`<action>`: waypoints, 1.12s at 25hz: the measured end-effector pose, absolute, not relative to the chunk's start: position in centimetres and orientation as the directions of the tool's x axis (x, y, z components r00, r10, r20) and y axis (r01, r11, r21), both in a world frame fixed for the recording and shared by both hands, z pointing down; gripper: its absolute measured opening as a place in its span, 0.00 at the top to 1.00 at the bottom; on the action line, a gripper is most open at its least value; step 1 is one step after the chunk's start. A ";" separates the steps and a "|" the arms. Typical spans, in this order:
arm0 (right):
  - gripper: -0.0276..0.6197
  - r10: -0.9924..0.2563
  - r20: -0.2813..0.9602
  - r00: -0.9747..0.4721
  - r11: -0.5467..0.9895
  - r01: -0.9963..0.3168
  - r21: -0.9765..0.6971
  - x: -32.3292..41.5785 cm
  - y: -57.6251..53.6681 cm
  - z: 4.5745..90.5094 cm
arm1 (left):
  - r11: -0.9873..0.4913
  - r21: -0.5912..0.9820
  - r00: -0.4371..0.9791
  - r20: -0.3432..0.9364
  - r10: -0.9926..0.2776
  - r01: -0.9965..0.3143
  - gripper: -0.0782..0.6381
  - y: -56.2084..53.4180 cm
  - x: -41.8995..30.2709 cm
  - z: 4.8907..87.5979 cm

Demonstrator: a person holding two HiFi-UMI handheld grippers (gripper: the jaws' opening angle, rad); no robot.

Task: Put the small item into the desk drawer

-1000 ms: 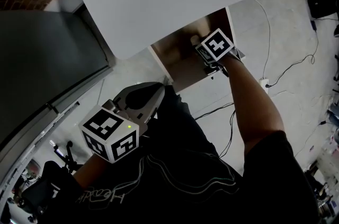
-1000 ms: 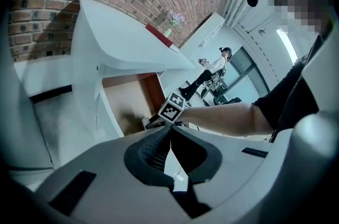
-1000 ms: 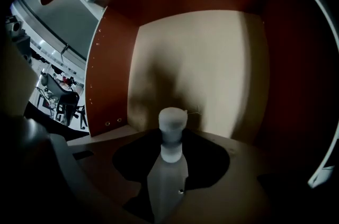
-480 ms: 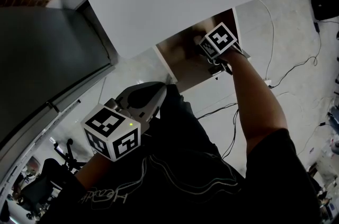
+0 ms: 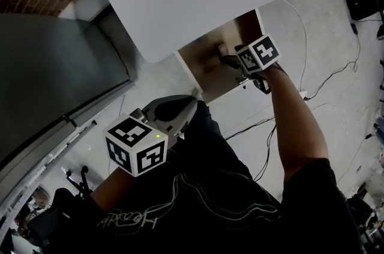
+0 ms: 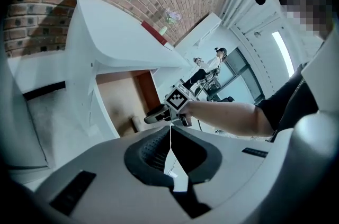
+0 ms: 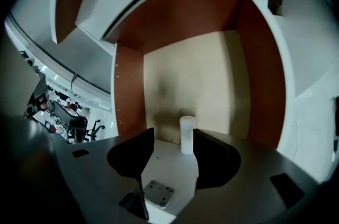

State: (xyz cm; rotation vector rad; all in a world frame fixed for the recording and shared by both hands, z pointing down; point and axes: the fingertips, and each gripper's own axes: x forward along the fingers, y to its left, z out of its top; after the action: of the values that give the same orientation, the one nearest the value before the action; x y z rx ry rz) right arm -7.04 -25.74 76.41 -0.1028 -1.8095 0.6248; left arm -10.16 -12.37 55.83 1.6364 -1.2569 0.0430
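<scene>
Now, as the jaws of the right gripper (image 7: 173, 135) are opening, with the small white cylinder (image 7: 187, 134) upright and free between their tips at 1 o'clock in the drawer (image 7: 257, 85), pull straight back toward 6 o'clock without tipping it, while the left gripper (image 6: 170, 135) is pressed together, empty.

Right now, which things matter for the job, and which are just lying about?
In the job: small white cylinder, standing in the open wood-lined desk drawer; right gripper, jaws opening, pads off it.
Lying about: black floor cables; flat red object on the white desktop; shut, empty left gripper.
</scene>
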 end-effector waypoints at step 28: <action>0.85 -0.161 0.236 -0.958 0.924 -0.230 -0.304 3.3 -6.8 22.2 | -0.538 0.459 0.679 0.228 -0.698 -0.707 0.86 -2.5 -0.7 22.4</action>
State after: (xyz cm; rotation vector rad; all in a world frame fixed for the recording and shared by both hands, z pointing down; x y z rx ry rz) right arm 3.32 -6.76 22.22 0.2954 -2.8765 0.4911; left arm -0.71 -2.47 22.35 2.3685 -1.0821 0.0227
